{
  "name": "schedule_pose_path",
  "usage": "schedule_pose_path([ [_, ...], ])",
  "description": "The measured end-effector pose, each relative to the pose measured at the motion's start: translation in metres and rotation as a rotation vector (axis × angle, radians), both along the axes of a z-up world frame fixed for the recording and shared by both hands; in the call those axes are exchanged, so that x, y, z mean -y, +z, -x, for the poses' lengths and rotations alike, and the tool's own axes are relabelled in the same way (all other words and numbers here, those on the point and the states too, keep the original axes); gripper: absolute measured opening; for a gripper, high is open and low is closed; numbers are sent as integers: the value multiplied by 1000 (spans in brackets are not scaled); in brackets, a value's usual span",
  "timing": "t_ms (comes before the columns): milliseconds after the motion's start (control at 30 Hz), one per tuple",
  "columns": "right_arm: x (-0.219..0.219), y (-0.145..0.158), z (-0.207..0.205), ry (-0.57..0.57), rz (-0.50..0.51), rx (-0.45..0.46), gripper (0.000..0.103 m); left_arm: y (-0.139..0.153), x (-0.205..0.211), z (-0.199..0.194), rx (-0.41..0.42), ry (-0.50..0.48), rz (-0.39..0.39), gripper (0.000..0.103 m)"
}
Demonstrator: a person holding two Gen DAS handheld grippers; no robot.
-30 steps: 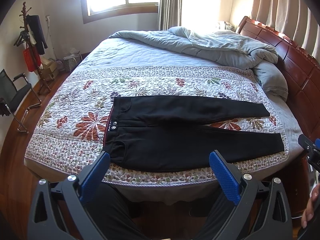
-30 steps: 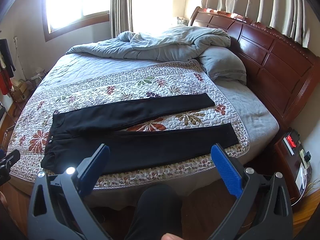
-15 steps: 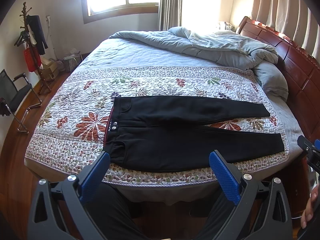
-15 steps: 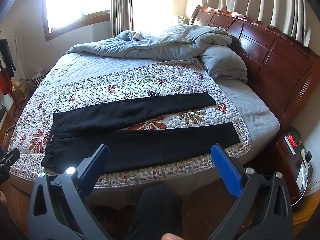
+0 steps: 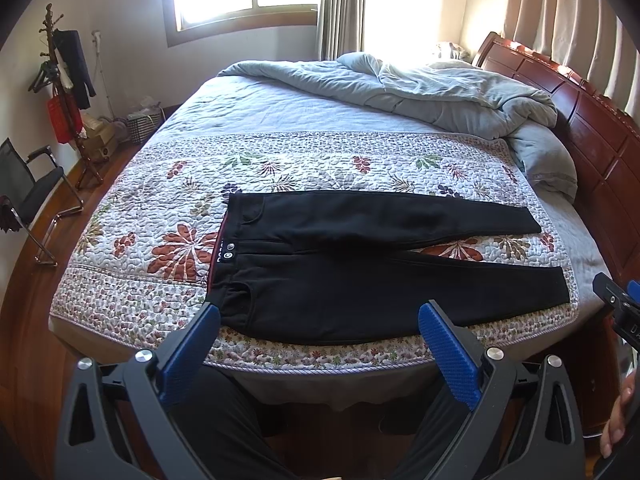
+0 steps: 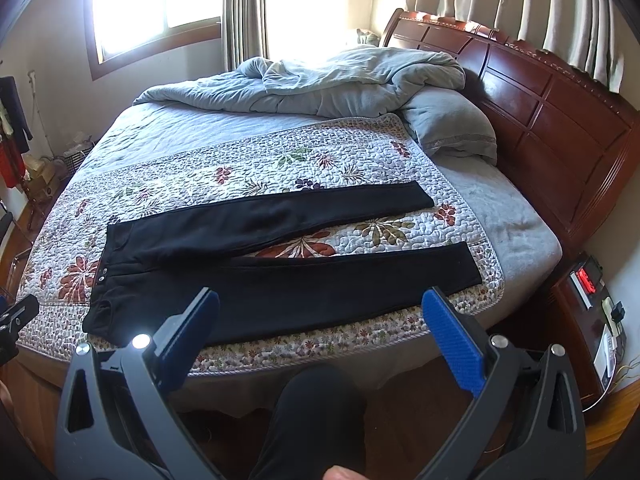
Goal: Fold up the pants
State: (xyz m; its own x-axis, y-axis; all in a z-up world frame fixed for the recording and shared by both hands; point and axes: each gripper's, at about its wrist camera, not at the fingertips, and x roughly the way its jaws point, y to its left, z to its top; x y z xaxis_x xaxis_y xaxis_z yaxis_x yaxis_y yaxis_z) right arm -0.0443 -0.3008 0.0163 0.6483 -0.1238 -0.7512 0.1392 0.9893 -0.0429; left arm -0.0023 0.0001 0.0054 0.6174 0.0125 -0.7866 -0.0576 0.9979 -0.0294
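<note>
Black pants [image 5: 360,276] lie flat on the quilt [image 5: 280,168], waistband at nine o'clock; soft, limp cloth, best pinched at waistband and hem; left tongs [image 5: 316,344] and right tongs [image 6: 320,340] both released, empty

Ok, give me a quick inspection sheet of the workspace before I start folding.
Surface: floral quilt on the bed, flat.
Job's things: black pants laid flat near the front edge, legs spread apart, waistband to the left, unfolded.
Clutter: grey duvet bunched at the far side; pillow by the headboard.
Grippers: left tongs and right tongs both open, empty, short of the bed.
Cables: thin wires by the nightstand.
Surroundings: coat rack, chair, window.
</note>
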Motion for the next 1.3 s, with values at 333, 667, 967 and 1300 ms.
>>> schedule_pose_path([
  [333,-2,-11,-11,2,7,-24,101,-12,-4,-14,-22,-9,-2,99],
  [667,33,-61,-99,178,1,-72,100,-127,-96,-118,-249,-176,-42,99],
  [967,103,-136,-225,200,-263,-290,100,-185,-261,-267,-290,11,544,99],
  [1300,134,-194,-315,200,-280,-398,100,-260,-280,-392,-397,-31,383,99],
])
